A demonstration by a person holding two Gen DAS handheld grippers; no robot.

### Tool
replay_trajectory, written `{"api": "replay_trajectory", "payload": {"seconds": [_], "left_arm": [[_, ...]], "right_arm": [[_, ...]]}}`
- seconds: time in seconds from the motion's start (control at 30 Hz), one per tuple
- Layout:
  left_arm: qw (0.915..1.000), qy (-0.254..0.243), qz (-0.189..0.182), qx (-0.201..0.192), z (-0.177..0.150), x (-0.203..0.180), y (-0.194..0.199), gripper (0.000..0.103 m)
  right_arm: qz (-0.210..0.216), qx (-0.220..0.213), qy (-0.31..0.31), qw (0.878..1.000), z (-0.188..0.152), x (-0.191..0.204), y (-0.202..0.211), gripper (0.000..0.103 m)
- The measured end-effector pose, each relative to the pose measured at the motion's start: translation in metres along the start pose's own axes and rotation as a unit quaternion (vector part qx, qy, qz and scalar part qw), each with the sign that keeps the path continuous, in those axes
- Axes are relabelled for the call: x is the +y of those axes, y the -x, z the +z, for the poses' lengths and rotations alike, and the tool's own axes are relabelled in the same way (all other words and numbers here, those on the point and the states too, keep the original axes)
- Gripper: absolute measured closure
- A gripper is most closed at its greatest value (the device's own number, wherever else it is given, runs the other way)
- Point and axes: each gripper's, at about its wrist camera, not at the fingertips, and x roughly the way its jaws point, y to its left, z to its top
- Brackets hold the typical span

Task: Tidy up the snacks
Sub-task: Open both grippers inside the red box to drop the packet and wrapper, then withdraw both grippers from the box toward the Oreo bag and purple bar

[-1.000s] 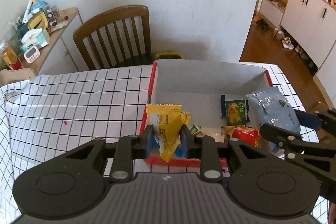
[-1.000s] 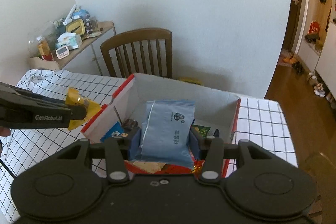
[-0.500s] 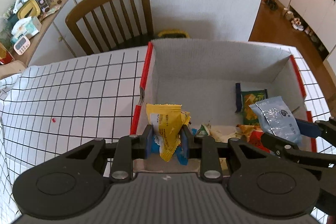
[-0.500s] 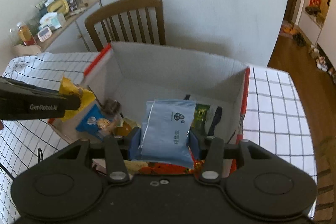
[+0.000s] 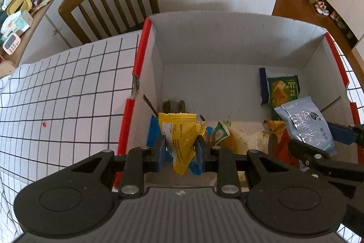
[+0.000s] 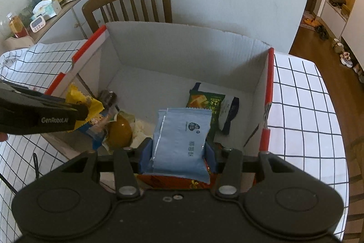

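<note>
A white cardboard box with red edges [image 5: 204, 42] [image 6: 182, 47] stands open on the checked tablecloth. My left gripper [image 5: 180, 149] is shut on a yellow snack packet [image 5: 178, 136] and holds it over the box's near left corner. My right gripper [image 6: 178, 153] is shut on a light blue snack packet [image 6: 182, 142] over the box's near right part; the packet also shows in the left wrist view [image 5: 306, 126]. Inside lie a green packet [image 5: 283, 88] [image 6: 206, 104], a brown packet [image 5: 174, 106], an orange-yellow packet [image 6: 119, 129] and a red packet [image 6: 173, 180].
A wooden chair [image 5: 113, 1] [image 6: 129, 3] stands behind the table. A side counter [image 5: 20, 13] [image 6: 52, 3] with clutter is at the far left. The checked tablecloth [image 5: 63, 92] [image 6: 302, 111] spreads on both sides of the box. A small red speck [image 5: 44, 123] lies on the cloth.
Both grippers have moved forward and down over the box, each still holding its packet. The box now fills more of both views.
</note>
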Motion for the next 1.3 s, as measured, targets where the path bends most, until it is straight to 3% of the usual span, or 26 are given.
{"api": "replay_trajectory", "payload": {"seconds": [0.43,0.57,0.7,1.3], "left_arm": [[0.9999,0.006,-0.009,0.013,-0.007,-0.001,-0.005,0.075],[0.9998,0.009,-0.012,0.01,-0.009,0.0,0.001,0.072],[0.9996,0.019,-0.021,-0.006,-0.012,0.005,0.013,0.043],[0.9957,0.02,-0.05,-0.075,-0.04,0.018,0.088,0.043]], "right_arm": [[-0.005,0.005,0.001,1.0,-0.006,-0.001,-0.002,0.051],[-0.013,-0.007,0.008,1.0,-0.007,0.002,0.004,0.031],[-0.015,-0.02,0.008,1.0,-0.006,0.002,0.015,0.025],[0.006,-0.076,0.012,0.997,-0.015,0.015,0.081,0.009]]}}
